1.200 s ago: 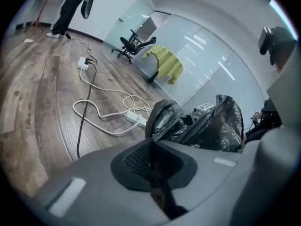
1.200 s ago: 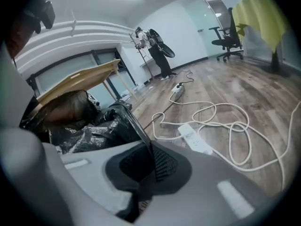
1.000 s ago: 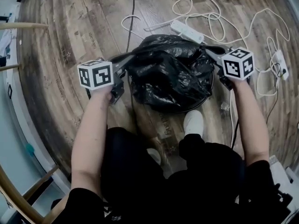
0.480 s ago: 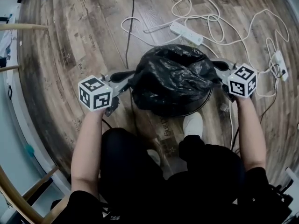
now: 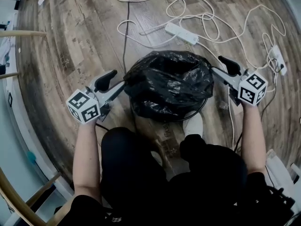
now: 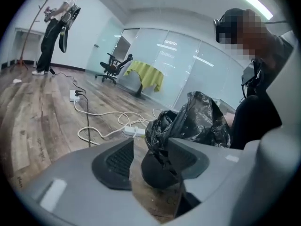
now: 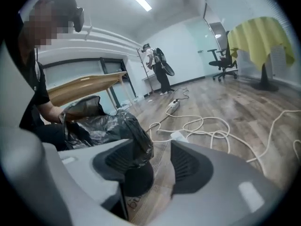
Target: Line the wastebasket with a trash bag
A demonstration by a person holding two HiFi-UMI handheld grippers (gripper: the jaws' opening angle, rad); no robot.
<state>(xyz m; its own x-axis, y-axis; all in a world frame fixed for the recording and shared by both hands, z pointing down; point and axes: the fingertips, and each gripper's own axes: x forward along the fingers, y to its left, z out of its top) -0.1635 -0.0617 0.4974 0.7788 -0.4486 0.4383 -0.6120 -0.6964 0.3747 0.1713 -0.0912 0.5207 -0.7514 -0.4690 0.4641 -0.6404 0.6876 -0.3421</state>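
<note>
A crumpled black trash bag [image 5: 169, 81] sits bunched over the round dark wastebasket [image 5: 200, 111] on the wood floor, between my knees. My left gripper [image 5: 116, 80] is at the bag's left side, and its jaws have just been opening. In the left gripper view, bag film [image 6: 188, 124] hangs against the right jaw of my left gripper [image 6: 150, 147], unpinched. At the bag's right side my right gripper [image 5: 222, 66] has also just been opening. The bag's edge [image 7: 106, 126] drapes by the left jaw of my right gripper [image 7: 157, 149], loose.
White cables and a power strip [image 5: 181, 32] lie on the floor just beyond the basket, and another strip [image 5: 276, 60] is at the right. My white shoe [image 5: 194, 125] touches the basket's near side. Wooden furniture legs [image 5: 19, 33] stand at the left. A person [image 6: 56, 27] stands far off.
Both grippers were shut on the bag's rim and stretching it sideways. Now both stand open and have drawn outward and nearer to me. The bag has slackened over the basket.
</note>
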